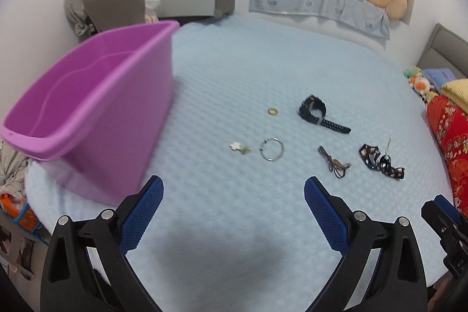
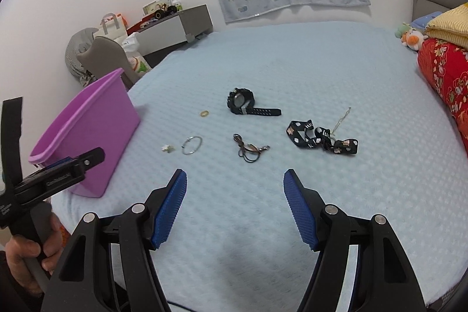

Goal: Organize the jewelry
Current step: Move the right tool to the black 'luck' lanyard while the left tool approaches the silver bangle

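Bin: a purple plastic bin [image 1: 96,95] is seen at the left edge of the bed [image 1: 292,63], open side up, nothing visible inside.
Left gripper: the left gripper [image 1: 233,189] is held above the near part of the bed, jaws spread wide, nothing between them.
Small pieces: a pale flower-shaped charm [image 1: 238,147] lies nearest the bin; just right of it a silver bangle [image 1: 272,152]; a gold ring [image 1: 272,111] sits farther back.
Middle pieces: a black watch [image 1: 317,113] lies toward the centre of the bed, a dark cord necklace [image 1: 333,164] nearer the front edge.
Right pieces: a patterned black ribbon [image 2: 321,138] is laid right of the cord, a thin chain [image 2: 340,122] touching it.
Right gripper: the right gripper [image 2: 235,180] is held over the near bed, jaws wide, empty.
Progress: judged not yet begun; every piece is outside the bin.
Risk, grip: the ring and charm are flat and small, so wide pads could pinch the soft cover instead, or the piece could slip out.
Risk, tangling: the chain could be dragged along with the ribbon.
Risk, bin: the light bin near the bed's edge could be knocked off.
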Demonstrator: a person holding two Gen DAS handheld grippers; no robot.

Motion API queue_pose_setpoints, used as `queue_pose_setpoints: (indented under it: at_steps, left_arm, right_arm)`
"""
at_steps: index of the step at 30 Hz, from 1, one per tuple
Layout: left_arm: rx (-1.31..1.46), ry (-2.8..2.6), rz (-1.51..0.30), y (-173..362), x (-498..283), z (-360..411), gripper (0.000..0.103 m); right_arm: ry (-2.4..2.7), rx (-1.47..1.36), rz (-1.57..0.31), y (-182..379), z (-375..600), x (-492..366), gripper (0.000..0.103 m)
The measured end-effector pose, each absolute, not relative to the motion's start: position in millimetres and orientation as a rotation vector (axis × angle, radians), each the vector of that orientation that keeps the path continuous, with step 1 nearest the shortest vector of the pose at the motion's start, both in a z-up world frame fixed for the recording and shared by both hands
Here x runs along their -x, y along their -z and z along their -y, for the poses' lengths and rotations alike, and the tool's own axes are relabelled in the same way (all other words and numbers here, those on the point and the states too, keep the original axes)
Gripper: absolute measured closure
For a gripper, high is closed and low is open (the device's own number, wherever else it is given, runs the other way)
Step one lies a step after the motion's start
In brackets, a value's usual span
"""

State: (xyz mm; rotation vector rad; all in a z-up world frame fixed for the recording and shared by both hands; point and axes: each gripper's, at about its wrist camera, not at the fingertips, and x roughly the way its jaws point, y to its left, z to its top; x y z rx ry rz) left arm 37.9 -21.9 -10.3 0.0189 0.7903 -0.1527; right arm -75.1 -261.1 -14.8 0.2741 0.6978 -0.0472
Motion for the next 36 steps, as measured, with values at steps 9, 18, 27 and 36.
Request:
queue_pose_setpoints:
  at_steps: [9,18,27,36]
  left_arm:
    - [-0.034,0.141,-0.859,60,-87,56,0.008]
    - [-0.006,0.116,-0.895,91,-130,68,0.008]
    - [0.015,0.094,-0.930,113,-157,71,0.008]
    - [-0.027,0.127,-0.960,131,-169,96,0.008]
  right_arm:
    - [0.112,-0.288,-0.739,52,301,44,0.037]
    - [0.183,-0.274,-0.769,81,344,-2,0.037]
    - [0.193,-0.149,-0.806,99,368,-52,0.037]
    - [0.185,-0.128,-0.854,125,375,-75,0.037]
